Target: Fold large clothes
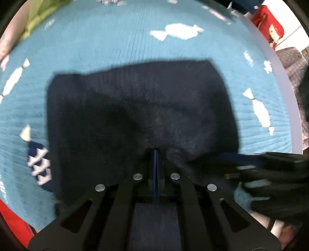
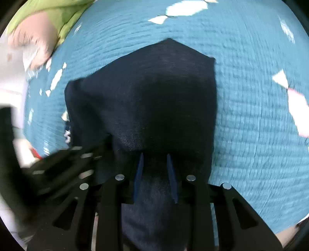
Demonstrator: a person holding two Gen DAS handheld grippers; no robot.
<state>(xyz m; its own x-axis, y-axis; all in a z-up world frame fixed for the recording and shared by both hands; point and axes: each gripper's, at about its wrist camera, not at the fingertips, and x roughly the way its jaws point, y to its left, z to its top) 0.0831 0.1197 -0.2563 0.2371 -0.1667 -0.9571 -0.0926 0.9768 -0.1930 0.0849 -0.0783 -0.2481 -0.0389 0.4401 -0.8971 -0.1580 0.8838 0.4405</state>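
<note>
A home: patterned blue bedspread [image 1: 115, 48] (quilted), green pillow [image 2: 48, 11].

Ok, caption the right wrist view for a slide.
Right hand-held gripper poised over dark navy garment on blue bedspread.

matt cloth on ribbed cloth
dark garment [image 1: 139, 108] looks soft, finely woven; blue bedspread [image 2: 251, 135] is ribbed; grippers' black frames matt.
</note>
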